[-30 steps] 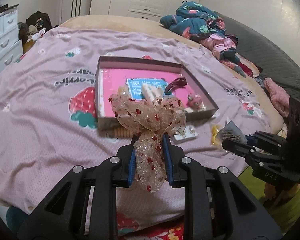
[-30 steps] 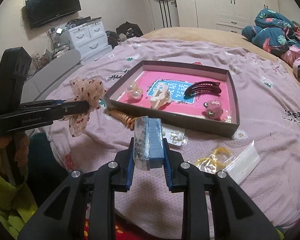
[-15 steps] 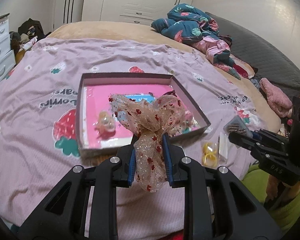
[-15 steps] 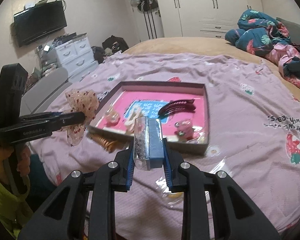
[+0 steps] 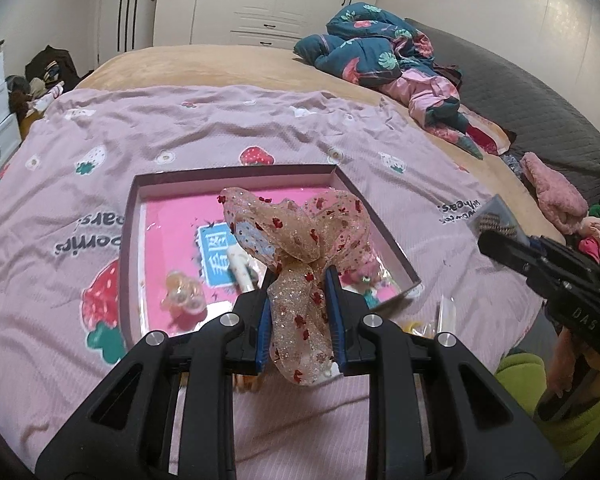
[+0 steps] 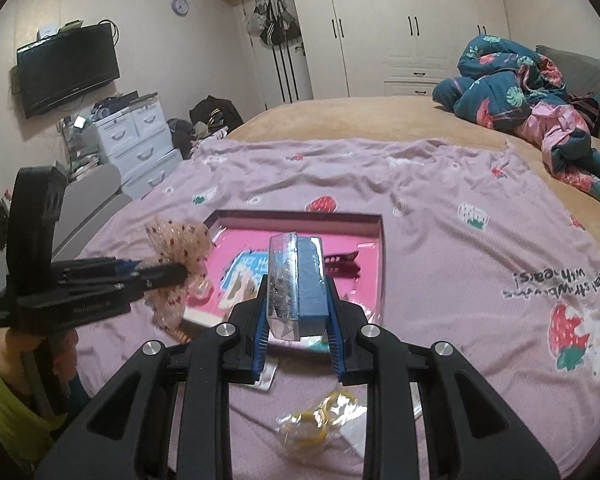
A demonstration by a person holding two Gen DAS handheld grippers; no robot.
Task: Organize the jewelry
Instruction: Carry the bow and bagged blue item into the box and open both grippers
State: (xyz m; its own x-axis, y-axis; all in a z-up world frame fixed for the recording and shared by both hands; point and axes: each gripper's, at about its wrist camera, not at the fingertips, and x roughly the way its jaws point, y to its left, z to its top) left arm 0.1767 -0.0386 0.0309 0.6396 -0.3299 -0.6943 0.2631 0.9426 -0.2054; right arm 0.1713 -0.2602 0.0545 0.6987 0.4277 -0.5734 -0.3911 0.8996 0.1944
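Note:
My left gripper [image 5: 298, 312] is shut on a sheer beige bow with red dots [image 5: 300, 236], held above the near edge of a shallow box with a pink floor [image 5: 172, 224] on the bed. It also shows in the right wrist view [image 6: 180, 248]. My right gripper [image 6: 298, 316] is shut on a small clear-and-blue jewelry packet [image 6: 296, 280], also seen in the left wrist view [image 5: 496, 220], held above the box's near side [image 6: 382, 264]. In the box lie a dark red hair claw [image 6: 342, 264], a peach clip [image 5: 184, 294] and a white clip [image 5: 240, 268].
A pink strawberry-print blanket [image 5: 100, 140] covers the bed. A plastic bag with yellow pieces [image 6: 320, 426] and a small card [image 6: 266, 380] lie in front of the box. Crumpled clothes [image 5: 400, 64] sit at the far right. White drawers [image 6: 136, 140] stand left of the bed.
Both grippers have risen and moved forward over the bed with their loads. The box now looks lower and nearer under them. Both grips are unchanged.

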